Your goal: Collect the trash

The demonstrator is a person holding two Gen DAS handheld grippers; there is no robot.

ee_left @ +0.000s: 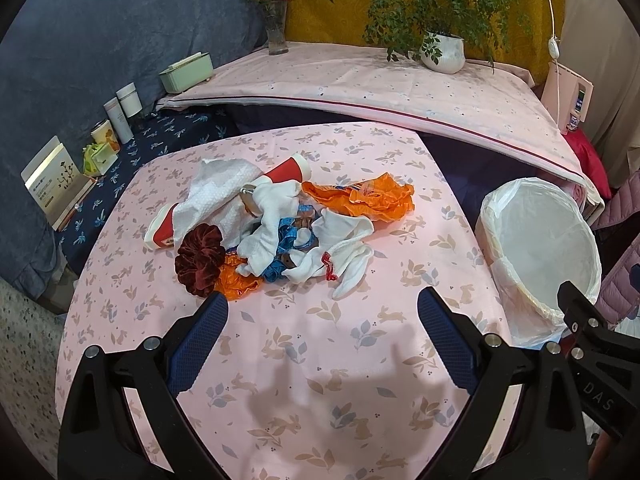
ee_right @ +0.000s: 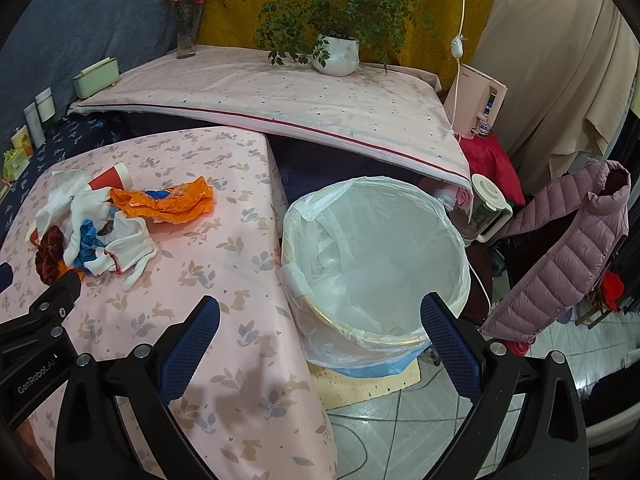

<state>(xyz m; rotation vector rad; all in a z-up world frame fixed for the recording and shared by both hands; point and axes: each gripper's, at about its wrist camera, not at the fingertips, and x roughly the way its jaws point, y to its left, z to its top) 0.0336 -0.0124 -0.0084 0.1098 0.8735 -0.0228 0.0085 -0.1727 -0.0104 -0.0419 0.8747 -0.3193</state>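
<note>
Both tongs are spread wide and pinch nothing. Left tongs hover over the near part of a bench draped in a pink cloth printed with rabbits and leaves. Right tongs hang off the bench's right edge, in front of a round bin lined with a clear plastic bag — the bin stands on the floor just beside the bench.

Trash lies in one heap near the middle of the bench, ahead of the left tongs and apart from them. Its long axis runs from the near left to the far right. At the near-left end sits a dark red ruffled scrunchie, close to the left finger's tip. A crumpled orange wrapper spreads out at the far-right end, toward the bin. Between them are white cloths, blue tape and two red paper cups — one lies on its side, its rim pointing right. From the right wrist view, the heap sits far to the left of the right tongs.
</note>
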